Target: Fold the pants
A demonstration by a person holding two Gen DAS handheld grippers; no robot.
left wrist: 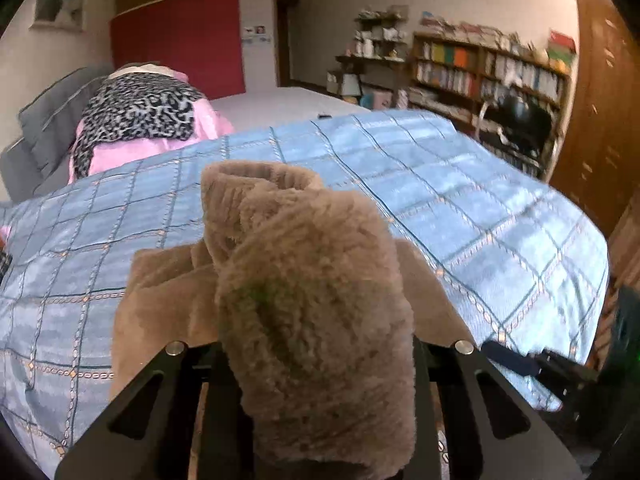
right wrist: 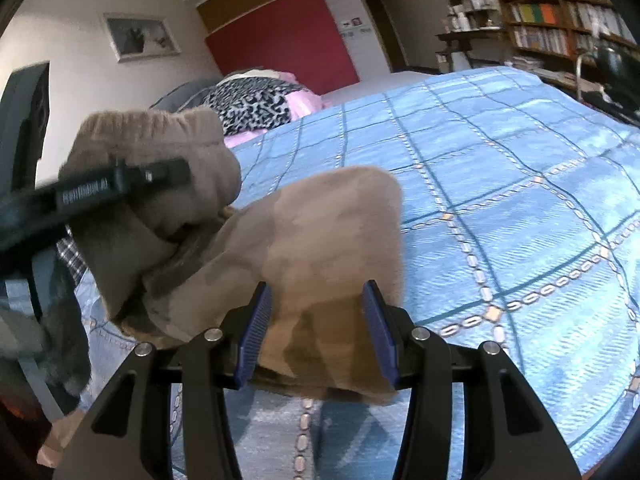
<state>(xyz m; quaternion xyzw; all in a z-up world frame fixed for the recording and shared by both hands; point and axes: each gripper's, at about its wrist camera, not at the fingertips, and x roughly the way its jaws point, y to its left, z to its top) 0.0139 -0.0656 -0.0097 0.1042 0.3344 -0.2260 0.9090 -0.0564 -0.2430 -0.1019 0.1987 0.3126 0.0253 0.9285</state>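
Note:
The brown fleece pants (left wrist: 316, 320) are bunched up over my left gripper (left wrist: 316, 360) and hide its fingertips; it is shut on them. In the right wrist view a black finger (right wrist: 132, 180) of that left gripper crosses the ribbed waistband (right wrist: 152, 128), held up above the bed. Another part of the pants (right wrist: 320, 240) runs down between the blue pads (right wrist: 256, 328) of my right gripper (right wrist: 318, 332). The pads stand partly apart with a thick fold of fleece between them, its lower edge lifted off the bedspread.
A blue checked bedspread (left wrist: 440, 200) covers the bed under both grippers. A pile of leopard-print and pink clothes (left wrist: 148, 120) lies at the far end against grey pillows (left wrist: 44, 120). A bookshelf (left wrist: 488, 72) and a wooden wardrobe (left wrist: 600, 100) stand to the right.

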